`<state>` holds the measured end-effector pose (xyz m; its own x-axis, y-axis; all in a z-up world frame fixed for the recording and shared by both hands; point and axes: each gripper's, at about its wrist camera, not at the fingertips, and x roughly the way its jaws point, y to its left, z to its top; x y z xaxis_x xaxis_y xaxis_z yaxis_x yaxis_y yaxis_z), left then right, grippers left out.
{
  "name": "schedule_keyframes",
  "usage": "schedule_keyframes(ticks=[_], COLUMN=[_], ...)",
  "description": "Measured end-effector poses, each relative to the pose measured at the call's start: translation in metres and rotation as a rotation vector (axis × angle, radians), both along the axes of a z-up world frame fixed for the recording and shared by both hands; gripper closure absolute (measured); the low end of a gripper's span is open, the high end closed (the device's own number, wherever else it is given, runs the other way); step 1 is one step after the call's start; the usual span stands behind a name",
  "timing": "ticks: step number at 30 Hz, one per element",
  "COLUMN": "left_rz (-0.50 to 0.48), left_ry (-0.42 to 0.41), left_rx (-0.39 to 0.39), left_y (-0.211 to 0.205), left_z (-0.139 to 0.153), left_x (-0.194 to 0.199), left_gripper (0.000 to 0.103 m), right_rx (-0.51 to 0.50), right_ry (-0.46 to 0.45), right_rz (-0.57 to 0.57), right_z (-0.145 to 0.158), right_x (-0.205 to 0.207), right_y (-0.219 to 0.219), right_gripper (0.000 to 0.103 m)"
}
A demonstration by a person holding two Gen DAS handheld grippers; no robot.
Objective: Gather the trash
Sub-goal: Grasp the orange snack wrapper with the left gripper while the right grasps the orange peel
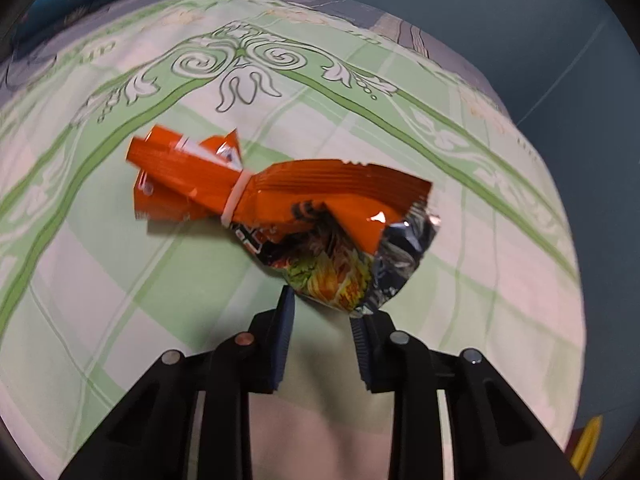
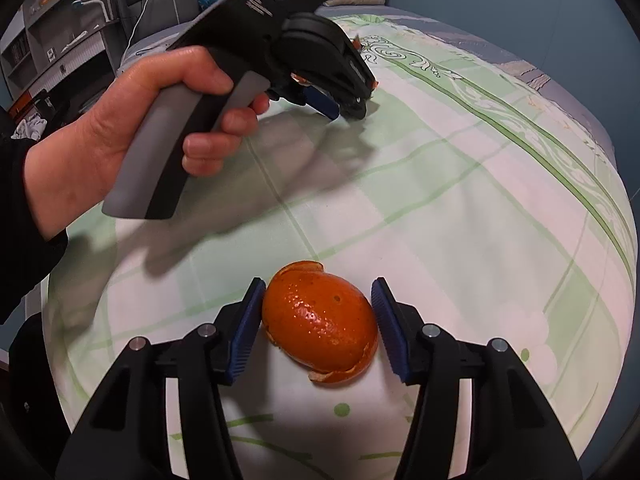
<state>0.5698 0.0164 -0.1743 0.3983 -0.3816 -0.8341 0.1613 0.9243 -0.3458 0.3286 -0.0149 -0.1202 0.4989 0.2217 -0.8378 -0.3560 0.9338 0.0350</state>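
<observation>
You're working both pieces of trash at once, one per tool, both lying on the bed (image 1: 400,128) with the green patterned sheet.

Left tool (image 1: 322,308): you're pitching it steeply down at the near, crumpled end of the orange snack wrapper (image 1: 288,204). The foil corner is sitting between the tips and looks to be touching the right pad; the left pad is standing just clear. So the tool is not clamping yet, just bracketing the end. That end makes sense as the target: it's bunched and stands up off the sheet, while the far part beyond the white band lies flatter.

Right tool (image 2: 318,300): you're straddling the orange peel (image 2: 320,322), dome up, a pad on each side. The left pad is just about at the rind, the right one is showing a thin gap. Open around it, no squeeze visible. Taking it across the dome gives the pads curved walls to bite; expect the hollow shell to flex.

Your left hand (image 2: 120,128) is visible from the right wrist view, holding its handle over the far part of the bed, well apart from the peel.
</observation>
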Motion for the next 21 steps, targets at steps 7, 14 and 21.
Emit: schedule_keyframes(ticks=[7,14,21], left_rz=[0.069,0.153,0.155], left_ry=[-0.003,0.013,-0.013], left_rx=[-0.057,-0.110,-0.179], left_y=[0.018,0.042,0.062], left_z=[0.004,-0.006,-0.001], left_x=[0.001,0.005,-0.012], left_gripper=[0.077,0.103,0.103], right_rx=[-0.001,0.004,0.023], right_ry=[0.009,0.001,0.004], right_rz=[0.001,0.003,-0.014], right_z=[0.000,0.000,0.002], right_x=[0.000,-0.002,-0.002], right_y=[-0.001,-0.002,-0.004], right_gripper=[0.055,0.059,0.060])
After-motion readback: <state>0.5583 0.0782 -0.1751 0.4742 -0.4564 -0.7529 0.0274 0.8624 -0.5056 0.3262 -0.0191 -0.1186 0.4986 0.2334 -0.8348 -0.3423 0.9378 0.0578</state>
